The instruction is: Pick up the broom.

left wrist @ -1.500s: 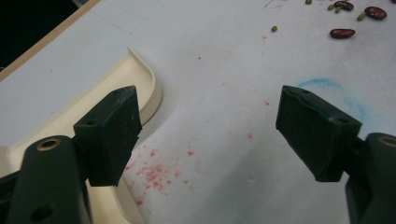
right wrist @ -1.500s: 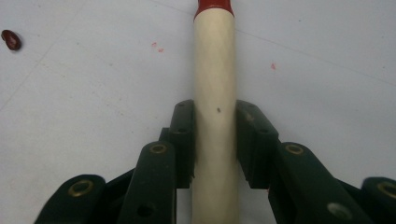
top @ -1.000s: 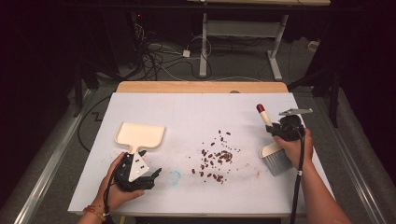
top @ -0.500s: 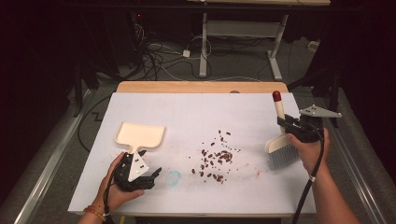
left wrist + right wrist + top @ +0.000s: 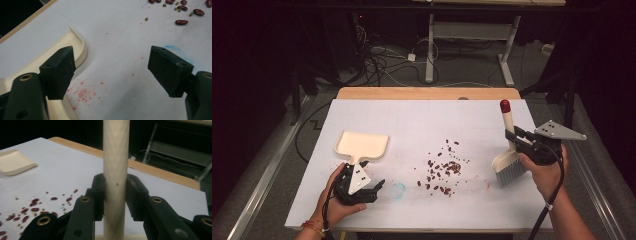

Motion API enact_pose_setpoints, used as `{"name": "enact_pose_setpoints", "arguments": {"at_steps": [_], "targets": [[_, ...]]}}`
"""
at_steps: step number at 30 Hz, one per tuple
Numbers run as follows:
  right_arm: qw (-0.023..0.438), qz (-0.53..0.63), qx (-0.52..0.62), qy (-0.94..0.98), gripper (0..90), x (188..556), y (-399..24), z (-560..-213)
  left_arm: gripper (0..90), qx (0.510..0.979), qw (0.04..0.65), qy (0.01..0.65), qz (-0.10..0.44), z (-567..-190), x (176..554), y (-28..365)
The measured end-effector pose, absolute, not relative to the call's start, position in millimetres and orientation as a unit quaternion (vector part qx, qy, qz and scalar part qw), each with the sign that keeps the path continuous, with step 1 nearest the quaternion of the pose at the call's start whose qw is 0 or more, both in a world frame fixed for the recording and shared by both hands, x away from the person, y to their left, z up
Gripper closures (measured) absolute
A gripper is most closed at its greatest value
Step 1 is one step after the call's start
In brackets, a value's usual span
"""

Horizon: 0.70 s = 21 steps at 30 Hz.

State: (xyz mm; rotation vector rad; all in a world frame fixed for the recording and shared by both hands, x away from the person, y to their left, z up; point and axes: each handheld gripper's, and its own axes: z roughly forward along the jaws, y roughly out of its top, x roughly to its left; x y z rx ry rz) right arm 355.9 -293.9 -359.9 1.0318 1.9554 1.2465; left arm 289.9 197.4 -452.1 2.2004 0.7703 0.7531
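Your right gripper (image 5: 515,141) clamps the cream plastic brush's (image 5: 508,162) handle upright, bristles poised right of the scattered red beans (image 5: 442,170), while your open left gripper (image 5: 371,189) waits beside the cream dustpan (image 5: 361,146).

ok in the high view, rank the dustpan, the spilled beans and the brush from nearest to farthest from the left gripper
1. Dustpan: just beyond the left gripper, its handle almost at the gripper's body.
2. Spilled beans: scattered mid-table, to the gripper's right.
3. Brush: far right side, upright handle clamped in the right gripper.
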Motion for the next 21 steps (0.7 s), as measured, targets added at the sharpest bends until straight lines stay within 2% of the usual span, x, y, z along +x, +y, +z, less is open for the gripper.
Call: {"name": "enact_pose_setpoints", "arguments": {"at_steps": [12,19,21], "targets": [[0.288,0.485,0.352,0.747,71.1,331,-267,-359,21.1,0.837,0.371,0.299,0.267,-444,285,190],[0.288,0.496,0.336,0.747,71.1,323,-248,-358,21.3,0.842,0.409,0.258,0.238,-425,276,159],[0.293,0.497,0.332,0.746,71.1,321,-243,-357,22.4,0.843,0.425,0.253,0.212,-419,276,147]]}}
